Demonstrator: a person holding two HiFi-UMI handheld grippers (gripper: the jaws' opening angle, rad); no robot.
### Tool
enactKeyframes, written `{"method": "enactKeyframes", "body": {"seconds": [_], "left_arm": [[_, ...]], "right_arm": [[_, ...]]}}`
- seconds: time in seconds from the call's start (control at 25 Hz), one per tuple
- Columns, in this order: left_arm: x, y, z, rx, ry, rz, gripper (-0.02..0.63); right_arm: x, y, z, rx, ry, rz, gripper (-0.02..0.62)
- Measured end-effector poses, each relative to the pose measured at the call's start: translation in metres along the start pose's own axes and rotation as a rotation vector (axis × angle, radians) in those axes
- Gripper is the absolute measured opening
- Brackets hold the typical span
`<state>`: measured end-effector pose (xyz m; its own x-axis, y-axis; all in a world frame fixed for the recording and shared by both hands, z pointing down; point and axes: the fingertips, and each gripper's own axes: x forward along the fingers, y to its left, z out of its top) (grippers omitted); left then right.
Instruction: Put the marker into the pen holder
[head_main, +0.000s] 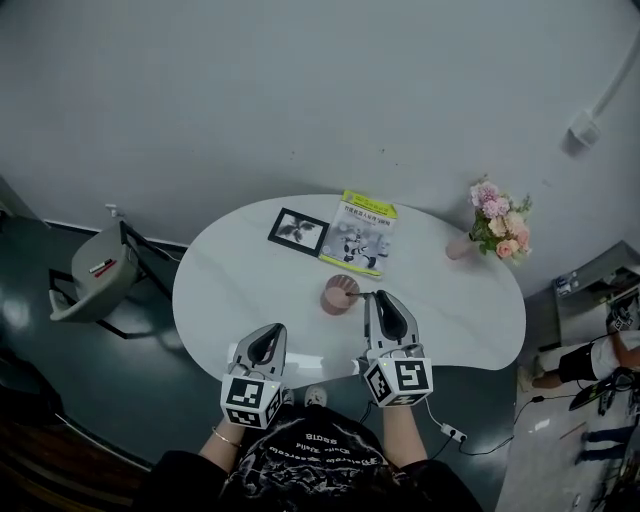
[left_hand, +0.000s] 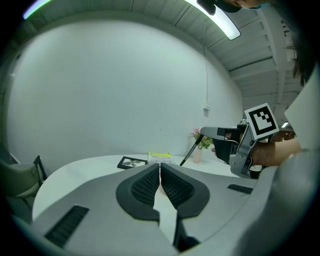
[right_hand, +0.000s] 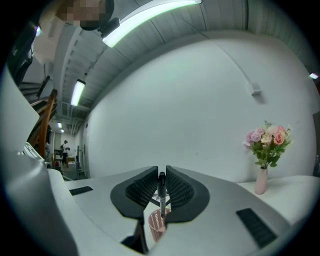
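Black marker (right_hand: 161, 192) is clamped between the pads of the right gripper (right_hand: 161, 172). In the right gripper view it stands upright in the narrow gap between the jaws, its upper end level with the jaw tips and its lower end pointing down. The pink mesh pen holder (right_hand: 156, 226) sits directly below that lower end; contact between the two cannot be confirmed. In the head view the right gripper (head_main: 378, 296) is over the white table (head_main: 230, 290), with the marker (head_main: 360, 295) reaching from the jaw tips toward the pen holder (head_main: 338, 297) just beside them.

The left gripper (left_hand: 160, 167) has its jaws together with nothing between the pads. It is positioned near the table's front edge, apart from the pen holder.

Beyond the pen holder lie a framed photo (head_main: 299, 231) and a booklet (head_main: 362, 233). A flower vase (head_main: 497, 225) stands at the table's right side.
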<state>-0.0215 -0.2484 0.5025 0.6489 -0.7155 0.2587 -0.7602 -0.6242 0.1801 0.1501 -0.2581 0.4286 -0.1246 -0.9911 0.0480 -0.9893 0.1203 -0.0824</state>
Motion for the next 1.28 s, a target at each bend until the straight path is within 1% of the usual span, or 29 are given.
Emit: {"method": "enactKeyframes", "body": {"seconds": [0.2,0.4,0.64,1.28], "left_arm": [[0.004,0.012,-0.003,-0.02,0.011,0.042,0.026],[0.009,0.015,-0.003,-0.011,0.017,0.066,0.026],[0.011,0.021,0.0,-0.001,0.018,0.092,0.026],[0.012,0.029,-0.005,0.007,0.042,0.171,0.026]], "right_arm": [[0.016,-0.004,-0.009,0.007,0.025,0.027,0.072],[0.028,-0.01,-0.02,0.008,0.048,0.041,0.072],[0.037,-0.008,-0.035,-0.006,0.082,0.066,0.072],[0.056,-0.01,-0.066,0.021,0.139,0.122,0.072]]}}
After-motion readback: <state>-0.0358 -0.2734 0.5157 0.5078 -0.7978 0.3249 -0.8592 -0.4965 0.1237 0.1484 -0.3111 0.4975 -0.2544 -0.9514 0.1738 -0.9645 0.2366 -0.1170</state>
